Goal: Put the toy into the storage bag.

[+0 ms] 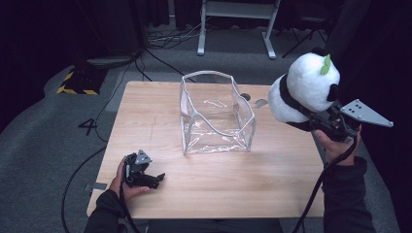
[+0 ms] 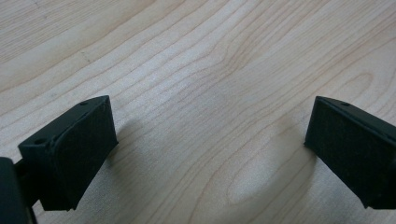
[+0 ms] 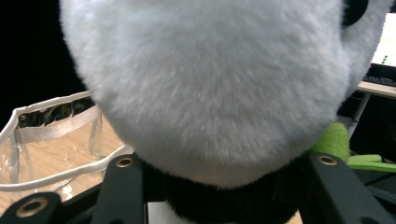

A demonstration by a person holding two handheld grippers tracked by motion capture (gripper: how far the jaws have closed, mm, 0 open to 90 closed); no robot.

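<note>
Two jaws of the right hand-held gripper (image 1: 324, 122) pinch a plush panda (image 1: 303, 90), held in the air beyond the tabletop's (image 1: 272, 184) right edge. Near the front-left corner, the left hand-held gripper (image 1: 154, 178) rests spread, holding nothing.
</note>
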